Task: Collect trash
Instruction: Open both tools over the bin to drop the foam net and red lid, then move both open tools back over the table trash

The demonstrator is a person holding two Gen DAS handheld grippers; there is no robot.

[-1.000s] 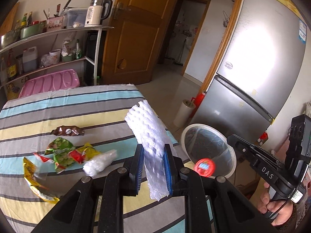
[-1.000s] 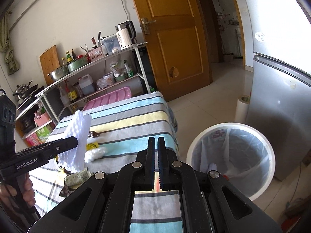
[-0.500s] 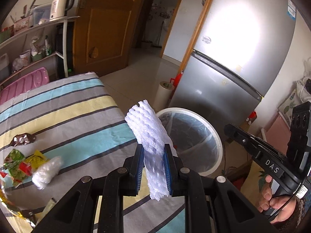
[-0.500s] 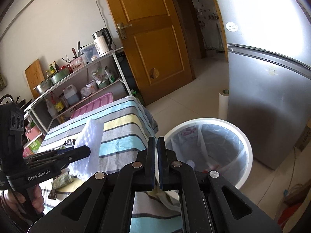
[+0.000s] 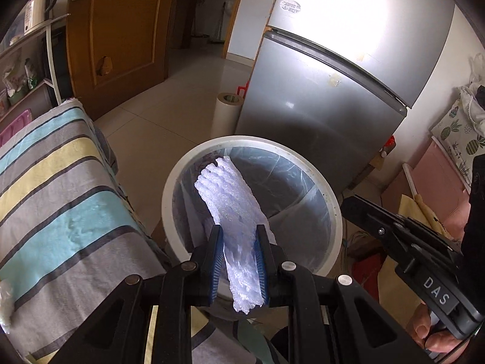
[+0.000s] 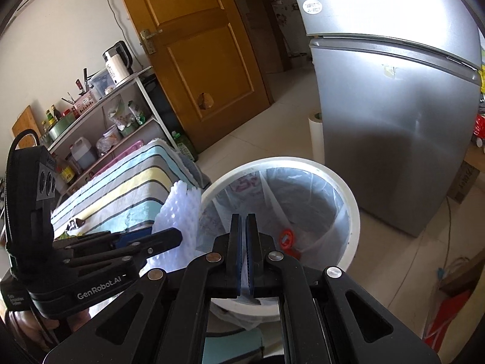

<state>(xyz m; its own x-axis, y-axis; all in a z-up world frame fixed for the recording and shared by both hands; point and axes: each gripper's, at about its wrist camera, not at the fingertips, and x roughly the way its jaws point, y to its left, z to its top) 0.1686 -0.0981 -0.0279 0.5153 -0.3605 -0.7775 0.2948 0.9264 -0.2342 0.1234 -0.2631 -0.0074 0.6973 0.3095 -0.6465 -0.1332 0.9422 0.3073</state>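
1. foam net point(image 5: 233, 212): we see this white bumpy piece of trash pinched between the blue pads point(image 5: 216, 261) of the left gripper point(image 5: 239, 261).
2. the left jaws are closed tight on the net. its top sticks out past the fingers and its bottom end hangs below them.
3. in the left view the net is over the mouth of the bin point(image 5: 169, 194). in the right view the net point(image 6: 178, 209) is at the bin's near left rim.
4. the bin point(image 6: 353, 212) is round and white, with a clear bag point(image 6: 306, 194) inside.
5. we see a red thing point(image 6: 286, 238) lying down in the bin.
6. the right gripper point(image 6: 244, 257) has its jaws shut, and we see nothing big held between them. it points down at the bin too.
7. a hand point(image 5: 430, 333) holds the right gripper's handle at the lower right of the left view.
8. a table with a striped cloth point(image 5: 60, 194) stands just beside the bin, on the left.
9. a grey fridge point(image 5: 333, 91) stands behind the bin, with a white roll point(image 5: 225, 112) on the floor next to it.
10. a brown door point(image 6: 194, 48) and a shelf point(image 6: 115, 115) full of kitchen things are at the back.
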